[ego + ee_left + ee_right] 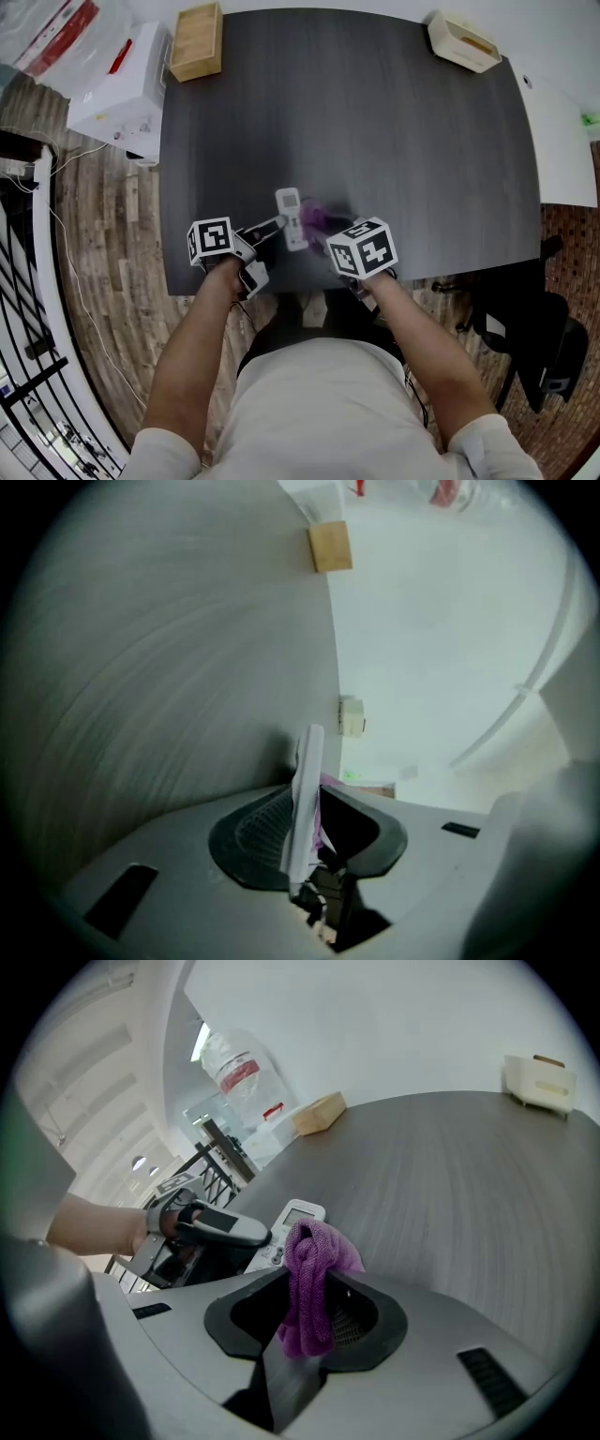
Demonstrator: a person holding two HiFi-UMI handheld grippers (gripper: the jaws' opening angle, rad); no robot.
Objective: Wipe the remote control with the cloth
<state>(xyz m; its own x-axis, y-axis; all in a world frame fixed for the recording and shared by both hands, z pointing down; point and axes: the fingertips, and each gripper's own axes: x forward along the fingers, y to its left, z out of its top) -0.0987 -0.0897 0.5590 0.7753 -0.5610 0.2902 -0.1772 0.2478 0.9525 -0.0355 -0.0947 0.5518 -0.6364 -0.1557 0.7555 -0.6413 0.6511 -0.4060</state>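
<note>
Left gripper view is showing the left gripper [305, 808] clamping its narrow-set jaws on a slim white plastic remote control [308, 757]. The remote is standing edge-on between the pads, with a trace of purple showing behind it.

Right gripper view is showing the right gripper [309, 1290] pinching a bunched purple fuzzy cloth [319, 1246] between closed jaws. The cloth's top is bulging above the jaw tips, just in front of the remote's screen end.

Head view is showing both grippers meeting near the front edge of a dark grey wood-grain table [394, 141]. The remote is stretching away between them, with its near end in the left jaws and the cloth just beside its right edge.

A light wooden open box [197, 40] is sitting at the table's far left corner, and a cream plastic tray [462, 40] is sitting at the far right corner. What either is holding is too small to tell. A white carton [120, 82] is resting off the table's left side.
</note>
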